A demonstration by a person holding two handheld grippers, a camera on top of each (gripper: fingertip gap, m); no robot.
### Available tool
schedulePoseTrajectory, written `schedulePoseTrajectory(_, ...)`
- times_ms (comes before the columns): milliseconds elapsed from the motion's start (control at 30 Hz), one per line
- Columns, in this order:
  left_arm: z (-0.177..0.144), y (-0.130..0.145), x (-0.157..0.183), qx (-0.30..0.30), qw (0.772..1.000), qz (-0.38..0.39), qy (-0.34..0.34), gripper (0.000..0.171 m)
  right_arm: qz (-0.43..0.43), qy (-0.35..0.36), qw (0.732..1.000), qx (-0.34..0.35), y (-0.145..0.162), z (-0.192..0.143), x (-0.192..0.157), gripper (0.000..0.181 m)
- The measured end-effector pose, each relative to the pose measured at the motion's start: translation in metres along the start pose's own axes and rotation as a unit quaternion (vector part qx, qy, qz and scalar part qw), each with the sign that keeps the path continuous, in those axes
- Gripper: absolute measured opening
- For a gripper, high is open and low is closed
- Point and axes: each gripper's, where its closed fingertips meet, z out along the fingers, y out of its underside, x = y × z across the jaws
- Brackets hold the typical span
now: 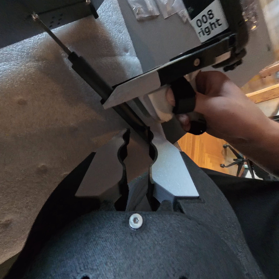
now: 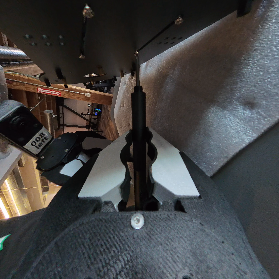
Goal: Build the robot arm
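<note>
My right gripper (image 2: 138, 133) is shut on the black handle of a screwdriver (image 2: 138, 114). Its thin shaft runs up to a small screw (image 2: 136, 53) at the edge of a black metal panel (image 2: 105, 30). In the left wrist view the same screwdriver (image 1: 84, 68) slants up to that screw (image 1: 34, 16), held by the right gripper (image 1: 120, 98) in a person's hand (image 1: 218, 105). My left gripper (image 1: 138, 132) is open and empty. Its right fingertip sits close to the screwdriver's rear end. The left gripper also shows at the left of the right wrist view (image 2: 89, 148).
A white foam sheet (image 1: 45, 105) lies under the panel and fills the right of the right wrist view (image 2: 203, 98). Other screws (image 2: 87, 12) and brass standoffs (image 2: 101, 71) stick out of the panel. Clear bags of small parts (image 1: 146, 9) lie on the grey table. A chair base (image 1: 235, 163) stands on the wooden floor. Left tips to right tips: about 5 centimeters.
</note>
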Motion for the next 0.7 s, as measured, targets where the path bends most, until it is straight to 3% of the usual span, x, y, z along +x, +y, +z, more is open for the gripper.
schedulePoseTrajectory(200, -0.041, 0.006, -0.028, 0.052, 0.993, 0.098, 0.029, 0.021, 0.029, -0.024, 0.999, 0.028, -0.001, 0.001, -0.001, 0.017)
schedulePoseTrajectory(400, -0.069, 0.017, -0.058, 0.031, 0.975, 0.210, 0.058, 0.018, 0.040, -0.013, 0.997, 0.061, -0.003, 0.001, -0.001, 0.017)
schedulePoseTrajectory(700, -0.071, 0.009, -0.063, 0.026, 0.960, 0.263, 0.091, 0.014, 0.058, -0.008, 0.994, 0.094, -0.003, -0.001, -0.002, 0.017)
